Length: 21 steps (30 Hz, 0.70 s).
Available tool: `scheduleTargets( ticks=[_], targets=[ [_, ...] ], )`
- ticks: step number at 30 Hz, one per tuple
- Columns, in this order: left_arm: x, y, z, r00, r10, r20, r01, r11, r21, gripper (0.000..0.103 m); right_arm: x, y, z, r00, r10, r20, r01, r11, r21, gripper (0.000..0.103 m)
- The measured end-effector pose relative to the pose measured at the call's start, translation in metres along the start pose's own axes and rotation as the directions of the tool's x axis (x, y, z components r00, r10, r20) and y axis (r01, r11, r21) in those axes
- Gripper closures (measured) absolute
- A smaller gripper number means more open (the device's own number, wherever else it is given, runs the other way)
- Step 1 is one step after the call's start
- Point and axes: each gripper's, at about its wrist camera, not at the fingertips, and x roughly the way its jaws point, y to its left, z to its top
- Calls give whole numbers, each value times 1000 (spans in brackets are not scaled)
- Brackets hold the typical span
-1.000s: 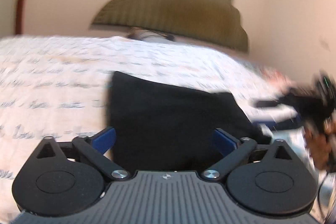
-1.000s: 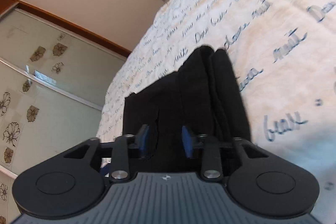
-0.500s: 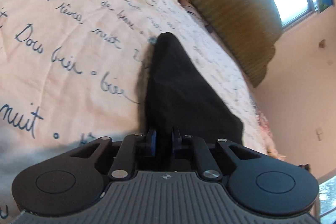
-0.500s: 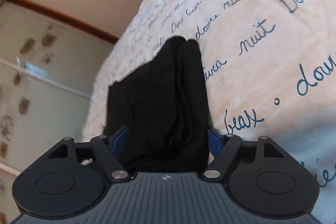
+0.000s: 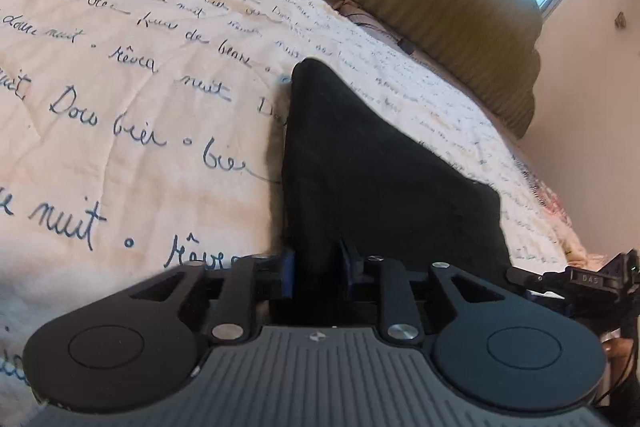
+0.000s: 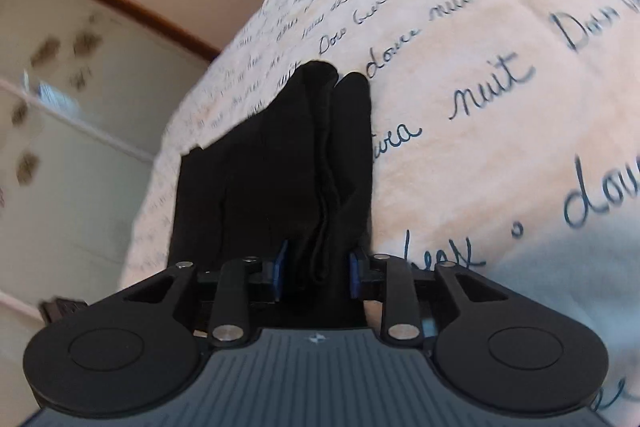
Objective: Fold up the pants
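Both grippers had hold of the near edge of the black pants (image 5: pixel 372 163), so the step in hand looked like taking a grip for a further fold. The left gripper (image 5: pixel 316 269), at the lower centre of its frame, had just been opening a little after closing; its jaws stood narrow with a bunch of black cloth filling the gap between the blue pads, apparently pinched. The right gripper (image 6: pixel 316 271), lower centre of its own frame, had just been closing, and its blue pads sat against a thick stack of layers.

The next move probably called for lifting both corners together and carrying them toward the far end, keeping the layers level so they did not slip apart.

The pants lay on a cream bedspread (image 5: pixel 120 107) printed with blue handwriting, running from the jaws up to mid-frame. They were already folded into a narrow, thick pile; in the right wrist view (image 6: pixel 296 163) the layered edges showed as rounded ridges along the right side. An olive headboard (image 5: pixel 440 7) stood at the upper right in the left wrist view
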Motion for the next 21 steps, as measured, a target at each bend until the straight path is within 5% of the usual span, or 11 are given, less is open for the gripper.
scheduleTargets(
  ticks=[2,4,6,7,9,12,16,18,20,21],
  targets=[
    [-14,-4,9,997,56,54,-59,997,47,64,-9,-4,-2,999,25,26,-26,999,41,59],
    [-30,-11,18,986,90,142,-105,990,97,63,-24,-5,0,994,39,100,-47,995,85,36],
    [-40,-21,26,977,52,207,-77,990,115,62,-39,-1,4,978,50,200,-71,993,97,30],
    [-40,-27,28,975,21,223,-51,990,128,54,-43,4,8,967,70,245,-94,992,88,30],
    [-30,-47,30,974,-20,226,-22,983,180,42,-40,19,18,952,113,284,-138,988,69,30],
    [6,-72,28,983,-37,181,-11,966,258,41,-9,45,36,946,195,259,-213,976,44,29],
    [54,-88,21,996,61,63,-80,929,362,39,50,57,66,958,222,180,-241,966,90,28],
    [69,-80,11,995,90,38,-98,914,393,36,76,51,73,985,93,143,-108,989,105,30],
    [70,-74,2,995,76,67,-96,910,404,35,88,40,72,988,17,155,-29,997,71,53],
    [69,-73,2,995,74,68,-95,911,400,35,88,38,71,987,-23,161,10,996,83,74]
  ],
)
